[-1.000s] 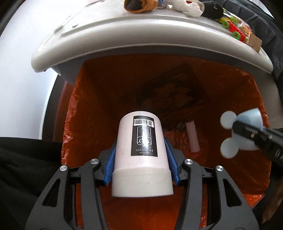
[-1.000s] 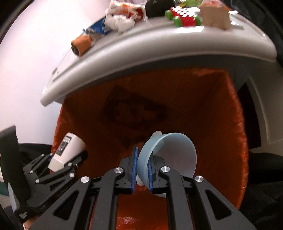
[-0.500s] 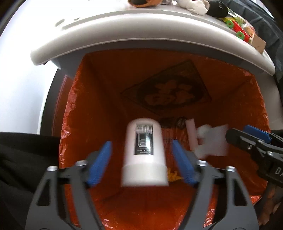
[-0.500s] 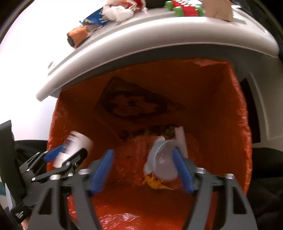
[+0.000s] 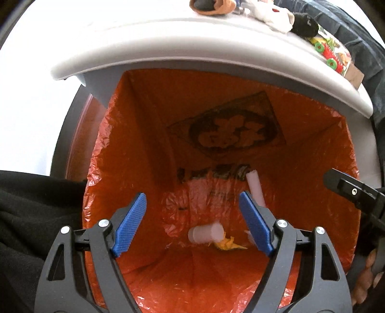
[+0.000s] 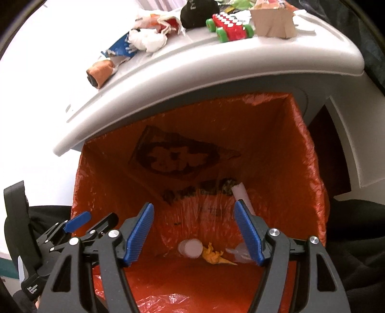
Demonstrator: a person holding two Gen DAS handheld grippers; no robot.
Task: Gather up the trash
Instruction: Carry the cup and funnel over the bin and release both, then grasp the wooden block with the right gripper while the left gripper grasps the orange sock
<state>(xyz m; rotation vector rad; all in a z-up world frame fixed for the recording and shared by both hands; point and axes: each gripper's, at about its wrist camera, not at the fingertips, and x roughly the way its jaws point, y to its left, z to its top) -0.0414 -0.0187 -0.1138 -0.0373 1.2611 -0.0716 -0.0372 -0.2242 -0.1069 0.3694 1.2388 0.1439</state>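
Note:
Both grippers hang over an open bin lined with an orange bag [image 5: 144,144] [image 6: 276,149]. My left gripper [image 5: 192,224] is open with nothing between its blue pads. My right gripper [image 6: 193,233] is open and empty too. On the bag's bottom lies a white cylinder [image 5: 204,233] [image 6: 190,248] on its side, next to a yellow crumpled scrap [image 5: 228,244] [image 6: 214,255]. A pale cup [image 6: 237,252] lies right of the scrap, partly hidden behind my right finger. In the right wrist view the left gripper [image 6: 93,220] shows at the lower left.
A white tube [image 5: 255,190] [image 6: 243,195] leans against the bag's back wall. The raised grey lid [image 6: 216,72] carries an orange roll [image 6: 99,74], crumpled white paper [image 6: 146,41], a black lump [image 6: 197,12], a red toy car [image 6: 231,26] and cardboard [image 6: 274,24].
Both grippers opened. The white cylinder fell from the left one and the pale cup from the right one, and both now lie at the bottom of the bag.

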